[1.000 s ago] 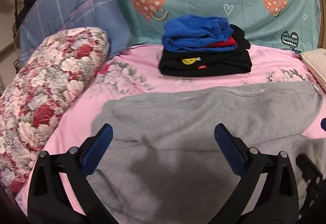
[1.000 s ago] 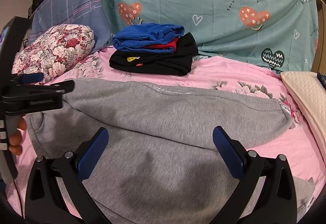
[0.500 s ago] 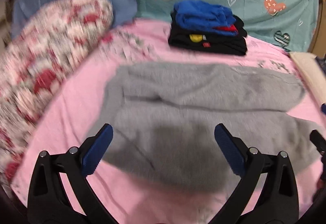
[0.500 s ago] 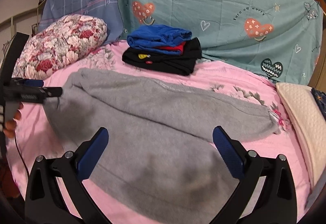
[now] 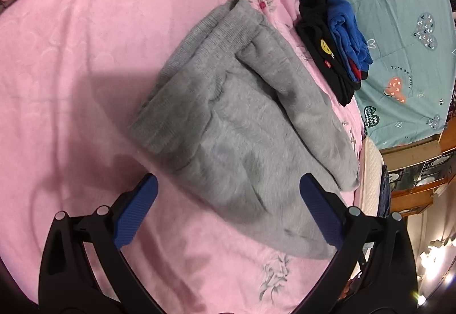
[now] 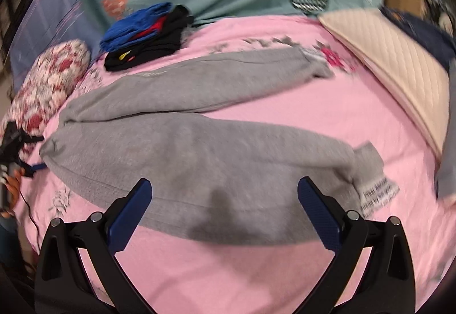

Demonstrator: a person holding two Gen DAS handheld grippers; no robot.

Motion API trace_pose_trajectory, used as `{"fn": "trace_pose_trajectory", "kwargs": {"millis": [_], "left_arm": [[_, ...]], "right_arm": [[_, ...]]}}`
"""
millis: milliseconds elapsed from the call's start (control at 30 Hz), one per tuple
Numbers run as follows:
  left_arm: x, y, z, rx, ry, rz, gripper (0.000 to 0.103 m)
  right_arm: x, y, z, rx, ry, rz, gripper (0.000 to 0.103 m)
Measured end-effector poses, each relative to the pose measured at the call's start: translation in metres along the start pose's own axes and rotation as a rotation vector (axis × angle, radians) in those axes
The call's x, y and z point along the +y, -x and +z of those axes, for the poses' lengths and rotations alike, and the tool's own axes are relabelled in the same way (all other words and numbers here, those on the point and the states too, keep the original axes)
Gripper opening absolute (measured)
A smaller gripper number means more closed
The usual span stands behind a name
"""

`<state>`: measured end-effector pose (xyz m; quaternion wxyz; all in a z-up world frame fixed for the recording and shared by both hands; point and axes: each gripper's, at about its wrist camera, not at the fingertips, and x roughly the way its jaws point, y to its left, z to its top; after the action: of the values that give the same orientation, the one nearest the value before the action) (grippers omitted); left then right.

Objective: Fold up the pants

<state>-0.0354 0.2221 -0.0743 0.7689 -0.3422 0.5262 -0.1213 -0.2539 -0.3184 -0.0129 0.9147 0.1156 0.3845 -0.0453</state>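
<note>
The grey pants (image 6: 199,143) lie spread flat across the middle of the pink bed (image 6: 313,114), legs parted in a narrow V with the cuffs toward the bed's right side and the waistband toward the left edge. A white label shows at the near cuff, its print too blurred to read. The right gripper (image 6: 225,200) hovers over the near leg with its jaws wide apart, holding nothing. The left gripper (image 5: 228,205) is likewise spread wide and empty above the waist end; in its tilted view the legs run off behind its right finger and the cuffs are hidden. From the right wrist, only a sliver of that left gripper and some fingers of the hand show at the frame's left edge — motion blur smears it. A stack (image 6: 145,34) of folded clothes, seemingly blue, red and black, sits near the bed's far edge.
</note>
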Motion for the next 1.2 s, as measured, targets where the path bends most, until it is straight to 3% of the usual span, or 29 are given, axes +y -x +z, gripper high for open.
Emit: {"fn": "trace_pose_trajectory", "kwargs": {"millis": [100, 167, 233, 333, 467, 533, 567, 633, 700, 733, 767, 833, 967, 1200], "left_arm": [[-0.009, -0.007, 0.008, -0.052, -0.034, 0.012, 0.092], [-0.013, -0.01, 0.011, -0.083, -0.063, 0.043, 0.056], [-0.014, -0.011, 0.012, -0.1, -0.1, 0.067, 0.032], [-0.012, -0.009, 0.011, -0.112, -0.126, 0.075, 0.027], [-0.008, -0.009, 0.01, -0.109, -0.126, 0.085, 0.028], [-0.007, -0.009, 0.01, -0.112, -0.114, 0.083, 0.034], [-0.008, -0.01, 0.009, -0.113, -0.114, 0.081, 0.042], [-0.012, -0.011, 0.007, -0.126, -0.129, 0.088, 0.046], [-0.02, -0.014, 0.004, -0.14, -0.161, 0.122, 0.046], [-0.023, -0.015, 0.003, -0.148, -0.177, 0.14, 0.045], [-0.027, -0.016, 0.002, -0.157, -0.191, 0.162, 0.037], [-0.028, -0.014, 0.002, -0.166, -0.207, 0.19, 0.028], [-0.026, 0.005, 0.004, -0.178, -0.188, 0.141, 0.012], [-0.062, 0.07, -0.022, -0.251, -0.283, 0.057, 0.009]], "right_arm": [[-0.039, 0.014, -0.004, -0.016, -0.131, -0.03, 0.102], [-0.067, 0.025, -0.01, -0.025, -0.229, -0.061, 0.102], [-0.094, 0.032, -0.015, -0.032, -0.319, -0.096, 0.102], [-0.124, 0.031, -0.024, -0.019, -0.416, -0.104, 0.102], [-0.137, 0.007, -0.028, 0.041, -0.485, -0.029, 0.101], [-0.134, -0.002, -0.025, 0.037, -0.478, -0.026, 0.099], [-0.131, -0.007, -0.022, 0.037, -0.456, -0.024, 0.097], [-0.126, -0.016, -0.017, 0.044, -0.429, -0.007, 0.084], [-0.119, -0.024, -0.012, 0.051, -0.376, -0.024, 0.063], [-0.117, -0.029, -0.01, 0.07, -0.355, -0.01, 0.047], [-0.118, -0.033, -0.007, 0.076, -0.358, -0.005, 0.039], [-0.118, -0.029, -0.004, 0.057, -0.332, 0.002, 0.035], [-0.116, 0.002, 0.004, -0.006, -0.294, 0.047, 0.027], [-0.113, 0.065, -0.002, -0.079, -0.264, 0.074, 0.023]]}}
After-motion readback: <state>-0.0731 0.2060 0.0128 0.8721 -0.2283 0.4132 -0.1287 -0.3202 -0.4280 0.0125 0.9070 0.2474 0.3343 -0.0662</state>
